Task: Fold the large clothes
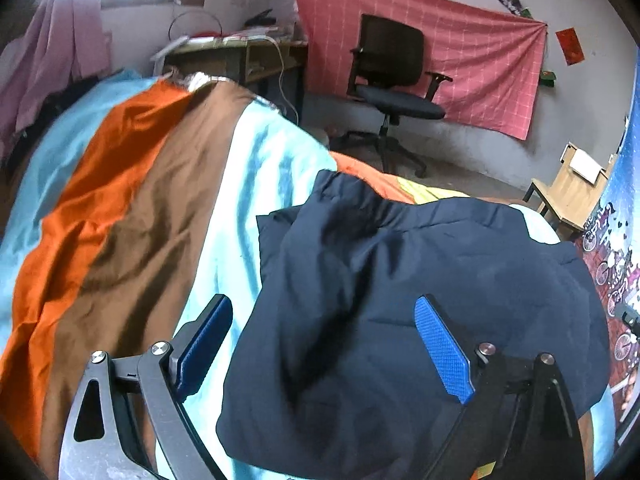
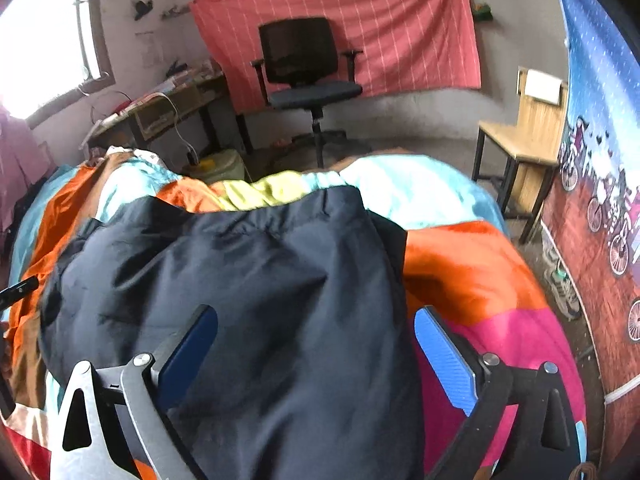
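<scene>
Both grippers, left (image 1: pixel 324 344) and right (image 2: pixel 316 354), hover with jaws wide, empty, above the folded navy garment (image 1: pixel 400 300) on the striped bedspread (image 1: pixel 120 208).

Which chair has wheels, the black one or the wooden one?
The black office chair by the pink wall cloth has them: its single post ends in a spread base on casters. The wooden chair stands on straight dark legs instead.

A dark navy garment (image 1: pixel 400 280) lies on a bedspread (image 1: pixel 132 208) striped in light blue, orange, brown and pale aqua, with yellow-green and magenta bands in the right wrist view. Both grippers carry bright blue textured pads (image 1: pixel 440 348). A black office chair (image 2: pixel 308 68) stands before a salmon-pink cloth (image 2: pixel 400 36) with a thin white grid
</scene>
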A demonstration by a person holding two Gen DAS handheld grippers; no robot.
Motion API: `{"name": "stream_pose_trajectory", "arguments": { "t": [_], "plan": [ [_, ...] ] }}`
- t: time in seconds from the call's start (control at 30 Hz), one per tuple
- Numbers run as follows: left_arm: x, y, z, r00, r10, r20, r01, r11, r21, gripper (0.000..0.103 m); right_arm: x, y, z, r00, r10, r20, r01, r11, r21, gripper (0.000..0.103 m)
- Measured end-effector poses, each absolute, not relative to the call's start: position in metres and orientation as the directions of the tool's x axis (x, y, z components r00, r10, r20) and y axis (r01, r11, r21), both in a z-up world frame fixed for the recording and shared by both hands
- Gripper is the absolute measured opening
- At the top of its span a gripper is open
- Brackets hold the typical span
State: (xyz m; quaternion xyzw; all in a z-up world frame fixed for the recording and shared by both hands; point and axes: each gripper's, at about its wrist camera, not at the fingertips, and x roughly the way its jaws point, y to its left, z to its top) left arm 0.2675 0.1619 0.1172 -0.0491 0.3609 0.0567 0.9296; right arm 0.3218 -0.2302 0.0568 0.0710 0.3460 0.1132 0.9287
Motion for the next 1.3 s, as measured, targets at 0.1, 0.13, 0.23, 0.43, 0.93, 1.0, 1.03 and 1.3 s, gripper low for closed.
{"name": "stream_pose_trajectory", "arguments": {
  "t": [0.1,0.13,0.23,0.43,0.93,1.0,1.03,1.3],
  "plan": [
    [0.257,0.147,0.124,0.758,0.072,-0.648,-0.119,0.992,-0.030,0.090,0.304,-0.226,0.069,0.770,0.262,-0.582,-0.170,0.963,0.209,0.103],
    [0.252,0.141,0.126,0.766,0.071,-0.638,-0.109,0.994,-0.020,0.090,0.299,-0.225,0.072,0.778,0.261,-0.572,-0.174,0.964,0.203,0.103],
    [0.242,0.126,0.131,0.789,0.072,-0.610,-0.085,0.996,0.008,0.090,0.282,-0.221,0.081,0.807,0.256,-0.532,-0.183,0.965,0.186,0.103],
    [0.223,0.106,0.137,0.827,0.042,-0.560,-0.037,0.999,0.019,0.099,0.254,-0.212,0.088,0.842,0.248,-0.478,-0.196,0.968,0.157,0.103],
    [0.178,0.083,0.128,0.878,0.018,-0.479,0.012,0.998,0.060,0.100,0.203,-0.190,0.088,0.875,0.238,-0.421,-0.206,0.971,0.121,0.103],
    [0.170,0.085,0.126,0.885,0.016,-0.466,-0.001,0.999,0.032,0.100,0.198,-0.188,0.085,0.869,0.248,-0.427,-0.212,0.968,0.131,0.103],
    [0.167,0.085,0.125,0.885,0.015,-0.465,-0.006,1.000,0.021,0.100,0.196,-0.187,0.083,0.867,0.251,-0.431,-0.214,0.968,0.134,0.103],
    [0.144,0.076,0.107,0.872,0.014,-0.489,0.004,0.999,0.036,0.100,0.172,-0.165,0.064,0.828,0.288,-0.480,-0.251,0.958,0.141,0.103]
  ]
}}
